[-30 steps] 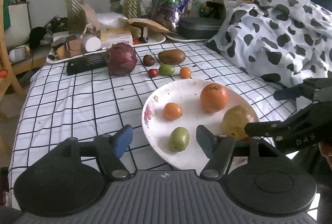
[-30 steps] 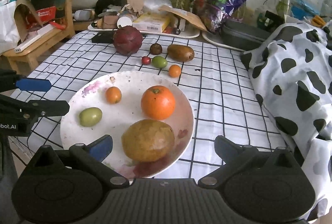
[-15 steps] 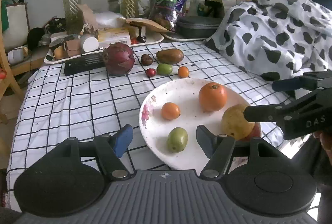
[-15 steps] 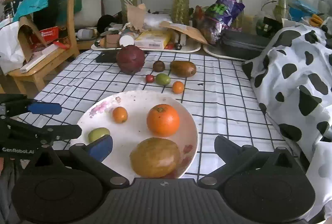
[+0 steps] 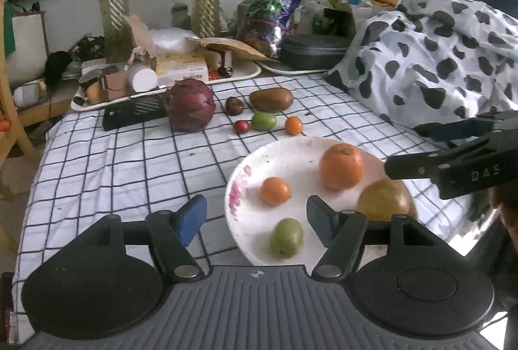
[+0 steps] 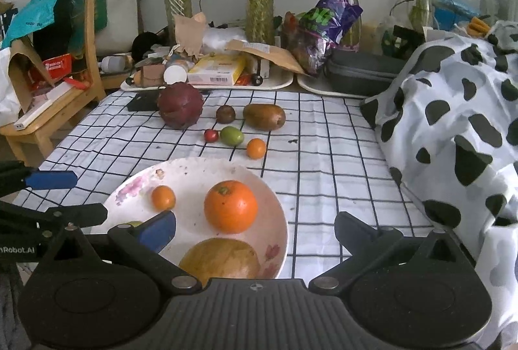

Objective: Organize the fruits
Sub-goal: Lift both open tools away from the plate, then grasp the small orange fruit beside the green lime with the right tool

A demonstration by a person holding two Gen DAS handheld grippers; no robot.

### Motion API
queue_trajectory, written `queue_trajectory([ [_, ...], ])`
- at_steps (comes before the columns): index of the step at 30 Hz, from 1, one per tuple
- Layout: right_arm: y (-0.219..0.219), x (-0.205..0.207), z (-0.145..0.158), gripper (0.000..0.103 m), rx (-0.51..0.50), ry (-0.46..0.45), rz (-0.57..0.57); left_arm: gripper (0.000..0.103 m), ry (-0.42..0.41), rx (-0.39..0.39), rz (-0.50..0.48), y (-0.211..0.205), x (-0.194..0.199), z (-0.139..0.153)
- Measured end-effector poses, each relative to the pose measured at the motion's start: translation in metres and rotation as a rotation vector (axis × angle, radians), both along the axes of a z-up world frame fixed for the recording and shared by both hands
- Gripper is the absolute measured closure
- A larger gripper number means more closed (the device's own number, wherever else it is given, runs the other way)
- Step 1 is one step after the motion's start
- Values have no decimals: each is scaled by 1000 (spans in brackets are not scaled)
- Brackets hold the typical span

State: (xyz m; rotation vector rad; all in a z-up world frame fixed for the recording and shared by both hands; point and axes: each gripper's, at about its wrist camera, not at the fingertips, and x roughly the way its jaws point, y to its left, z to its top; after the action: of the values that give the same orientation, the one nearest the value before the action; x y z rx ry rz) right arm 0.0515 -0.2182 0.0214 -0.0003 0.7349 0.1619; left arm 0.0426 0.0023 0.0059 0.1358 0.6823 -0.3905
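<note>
A white plate (image 5: pixel 291 155) (image 6: pixel 194 175) near the table's front edge holds a large orange (image 5: pixel 341 166) (image 6: pixel 230 206), a small orange fruit (image 5: pixel 275 190) (image 6: pixel 163 197), a green fruit (image 5: pixel 287 237) and a yellow-brown fruit (image 5: pixel 383 199) (image 6: pixel 220 257). Farther back on the checked cloth lie a dark red round fruit (image 5: pixel 191 105) (image 6: pixel 180 105), a brown oval fruit (image 5: pixel 271 99) (image 6: pixel 264 116), a small dark fruit (image 5: pixel 234 105), a red cherry-size fruit (image 5: pixel 242 126), a green fruit (image 5: pixel 264 120) (image 6: pixel 231 135) and a small orange one (image 5: pixel 293 125) (image 6: pixel 256 148). My left gripper (image 5: pixel 254 217) and right gripper (image 6: pixel 255 230) are open and empty, above the plate's near side.
Trays with boxes and clutter (image 6: pixel 213 74), a dark case (image 6: pixel 359 71) and vases with plants (image 6: pixel 259 3) line the table's back. A cow-print blanket (image 6: pixel 453 123) covers the right side. A wooden chair (image 6: pixel 48 97) stands at the left. A black device (image 5: pixel 132 112) lies beside the red fruit.
Both grippers have drawn back and risen a little from the plate. The fruits have not moved.
</note>
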Motion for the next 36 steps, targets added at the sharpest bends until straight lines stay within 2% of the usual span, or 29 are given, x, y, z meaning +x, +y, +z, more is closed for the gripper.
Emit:
queue_trajectory([
  [2, 1, 6, -1, 0, -15, 1, 0, 27, -12, 9, 15, 1, 5, -1],
  [8, -1, 24, -3, 0, -25, 2, 4, 27, -12, 6, 26, 5, 22, -3],
  [22, -9, 65, -9, 0, -44, 14, 1, 27, -69, 28, 37, 1, 59, -9],
  [36, -9, 112, -16, 0, -42, 33, 60, 27, -61, 27, 69, 3, 109, -18],
])
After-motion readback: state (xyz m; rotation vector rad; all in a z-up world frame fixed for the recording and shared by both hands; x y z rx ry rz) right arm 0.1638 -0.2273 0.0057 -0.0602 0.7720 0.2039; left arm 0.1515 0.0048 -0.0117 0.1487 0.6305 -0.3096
